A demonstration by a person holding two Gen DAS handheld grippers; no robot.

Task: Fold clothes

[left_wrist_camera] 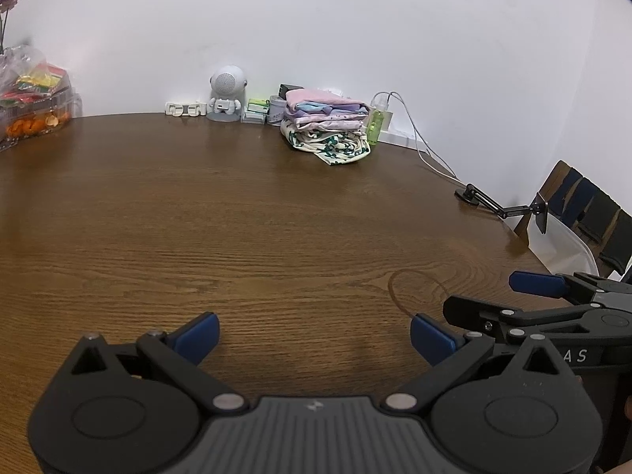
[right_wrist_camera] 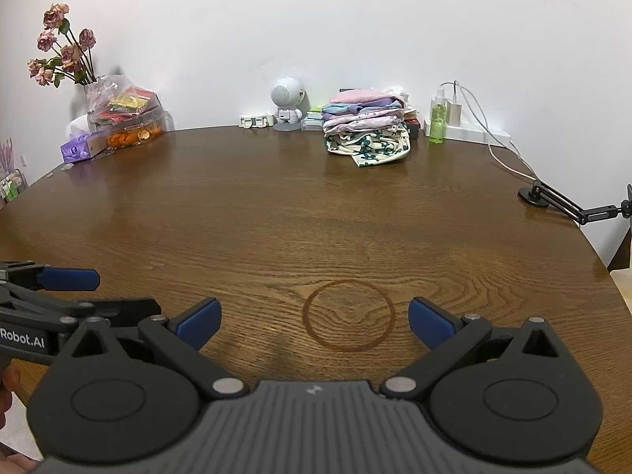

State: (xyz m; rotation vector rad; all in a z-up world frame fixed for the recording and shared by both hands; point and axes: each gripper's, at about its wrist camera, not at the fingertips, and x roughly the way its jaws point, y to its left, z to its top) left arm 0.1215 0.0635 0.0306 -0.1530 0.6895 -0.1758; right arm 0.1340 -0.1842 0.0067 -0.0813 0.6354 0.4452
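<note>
Against the far wall, folded clothes (right_wrist_camera: pixel 365 132) sit stacked on the table (right_wrist_camera: pixel 237 217); both hand-held grippers gape empty.

Looks like a home room, prob dining/living: round wood table (right_wrist_camera: pixel 245 213) w/ dried flowers (right_wrist_camera: pixel 59 45) far left, snack bag (right_wrist_camera: pixel 118 104), astronaut speaker (right_wrist_camera: pixel 287 104), folded clothes stack (right_wrist_camera: pixel 365 126) by far wall, charger strip (right_wrist_camera: pixel 466 130) far right.

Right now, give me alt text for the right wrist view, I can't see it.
The open right gripper hovers over a bare wooden table; a stack of folded clothes sits by the far wall. The left gripper shows at the left edge.
</note>
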